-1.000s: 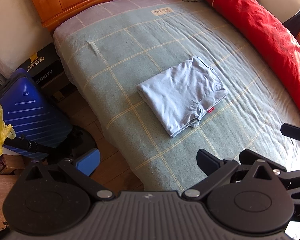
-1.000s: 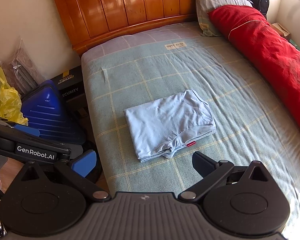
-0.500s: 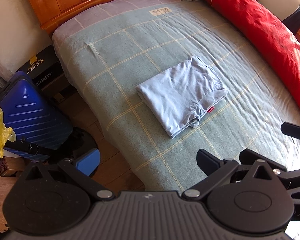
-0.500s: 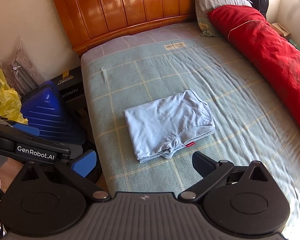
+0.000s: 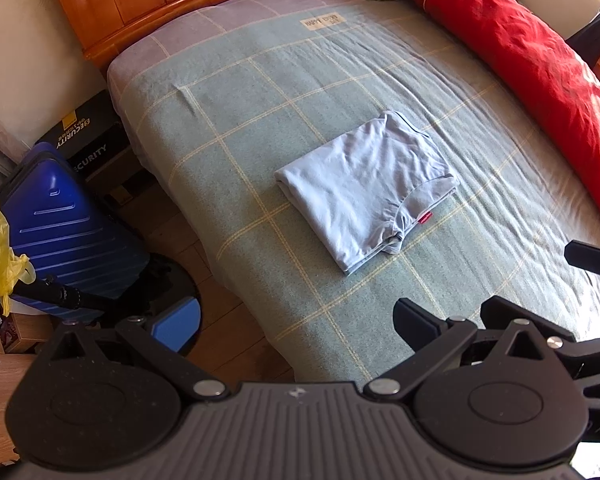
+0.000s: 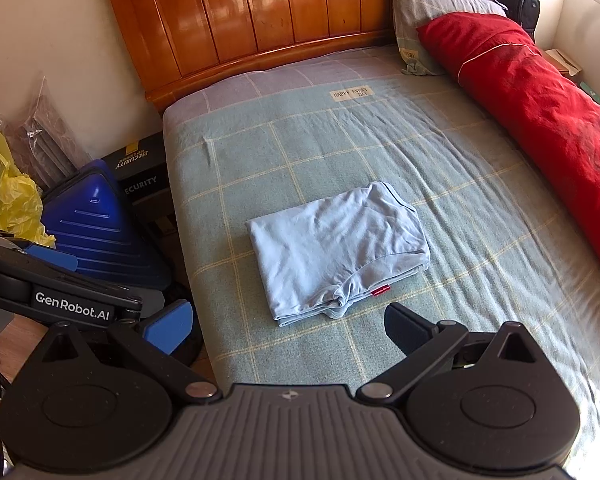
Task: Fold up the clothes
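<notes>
Suitcase (image 6: 100, 228) beside bed (image 6: 480, 208)

I see folded light-blue shirt (image 6: 336, 246) flat on bed blanket (image 6: 480, 216); my right gripper (image 6: 288, 326) hangs wide apart, w/ nothing between fingers.

A bed (image 6: 480, 208) with a green checked cover stands against a glossy wooden headboard (image 6: 284, 12) and cream wall (image 6: 48, 28). Sunlight falls across a red duvet (image 6: 540, 96); a blue suitcase (image 5: 64, 224) rests on the wooden floor (image 5: 216, 296).
</notes>
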`<state>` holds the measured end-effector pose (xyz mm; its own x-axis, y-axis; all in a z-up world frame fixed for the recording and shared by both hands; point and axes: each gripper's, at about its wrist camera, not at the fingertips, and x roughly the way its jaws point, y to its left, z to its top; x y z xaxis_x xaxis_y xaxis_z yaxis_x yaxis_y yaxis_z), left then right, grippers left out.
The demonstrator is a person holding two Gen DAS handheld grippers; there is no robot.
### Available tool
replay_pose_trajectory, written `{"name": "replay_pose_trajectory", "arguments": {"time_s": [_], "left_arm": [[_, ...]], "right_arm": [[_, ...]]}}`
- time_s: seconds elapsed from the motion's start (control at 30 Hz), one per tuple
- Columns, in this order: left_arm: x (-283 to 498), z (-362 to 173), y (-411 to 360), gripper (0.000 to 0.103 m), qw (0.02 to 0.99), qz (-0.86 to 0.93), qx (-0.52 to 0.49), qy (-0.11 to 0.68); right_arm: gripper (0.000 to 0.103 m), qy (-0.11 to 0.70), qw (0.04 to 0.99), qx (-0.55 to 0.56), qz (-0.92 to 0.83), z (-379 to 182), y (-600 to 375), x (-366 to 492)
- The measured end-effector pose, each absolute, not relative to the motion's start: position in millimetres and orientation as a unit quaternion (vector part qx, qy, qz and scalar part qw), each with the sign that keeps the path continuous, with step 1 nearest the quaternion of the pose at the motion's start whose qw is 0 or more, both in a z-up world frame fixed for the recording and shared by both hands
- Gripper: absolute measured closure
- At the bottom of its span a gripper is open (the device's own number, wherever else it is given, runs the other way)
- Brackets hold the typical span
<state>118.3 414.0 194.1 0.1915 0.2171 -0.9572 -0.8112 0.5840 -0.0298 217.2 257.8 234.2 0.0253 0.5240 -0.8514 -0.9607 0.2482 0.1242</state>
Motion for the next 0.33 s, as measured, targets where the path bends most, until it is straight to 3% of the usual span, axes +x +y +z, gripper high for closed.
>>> {"name": "replay_pose_trajectory", "arguments": {"time_s": [0.33], "left_arm": [[118.3, 194.2, 414.2, 0.001, 0.719, 0.358, -0.279, 0.526]], "right_arm": [[0.000, 0.419, 0.667, -0.261, 0.558, 234.1, 258.9, 215.6]]}}
